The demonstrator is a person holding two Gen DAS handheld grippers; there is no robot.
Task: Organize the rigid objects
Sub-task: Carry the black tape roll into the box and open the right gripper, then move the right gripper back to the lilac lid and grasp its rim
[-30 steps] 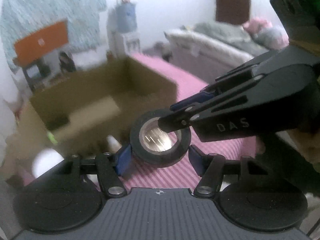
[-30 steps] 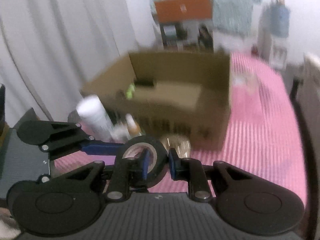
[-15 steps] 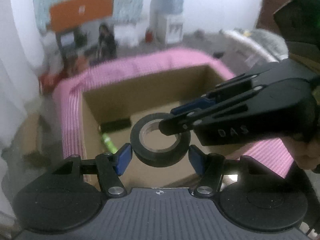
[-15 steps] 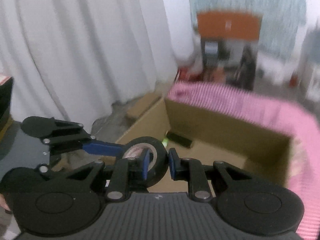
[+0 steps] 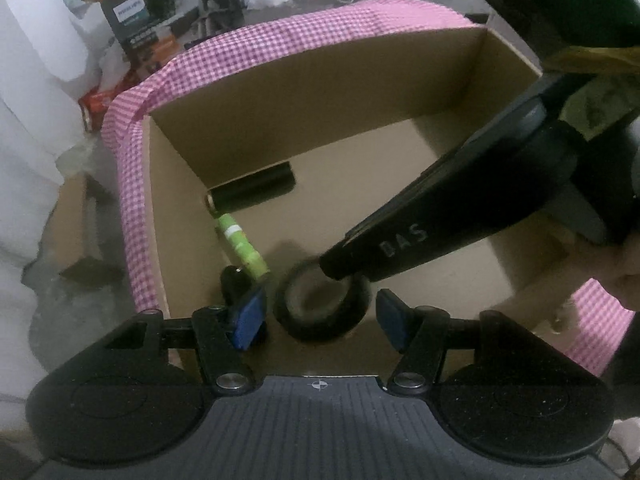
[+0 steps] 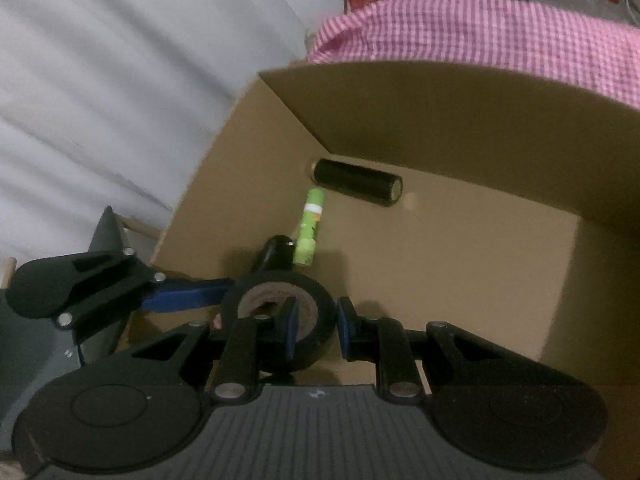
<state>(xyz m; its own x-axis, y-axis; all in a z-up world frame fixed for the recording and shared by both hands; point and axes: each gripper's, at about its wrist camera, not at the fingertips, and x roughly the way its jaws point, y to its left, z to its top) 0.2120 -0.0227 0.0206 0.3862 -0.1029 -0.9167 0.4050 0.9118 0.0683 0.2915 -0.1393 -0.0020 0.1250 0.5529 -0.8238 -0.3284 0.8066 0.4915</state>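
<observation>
Box: cardboard box (image 5: 320,92) on the pink checked worktop (image 5: 280,36) now fills both views, seen from above.
Grippers: right gripper (image 6: 316,326) clamps the tape roll's wall; left gripper (image 5: 320,312) stands open around it, not pressing.
Tape roll: black tape roll (image 5: 322,308) has come over the box floor, ready for release.
Contents: black cylinder (image 5: 252,192), green tube (image 5: 240,246).

Right gripper (image 6: 314,326): tilted steeply down over the box (image 5: 320,92); jaws clamped on the wall of the tape roll (image 6: 280,320), one pad inside its hole, one outside.
Left gripper (image 5: 320,316): tilted steeply down above the box's near left corner; jaws apart, pads clear of the roll between them.
Hand (image 5: 624,268): partly visible at the box's right edge, behind the right gripper.
</observation>
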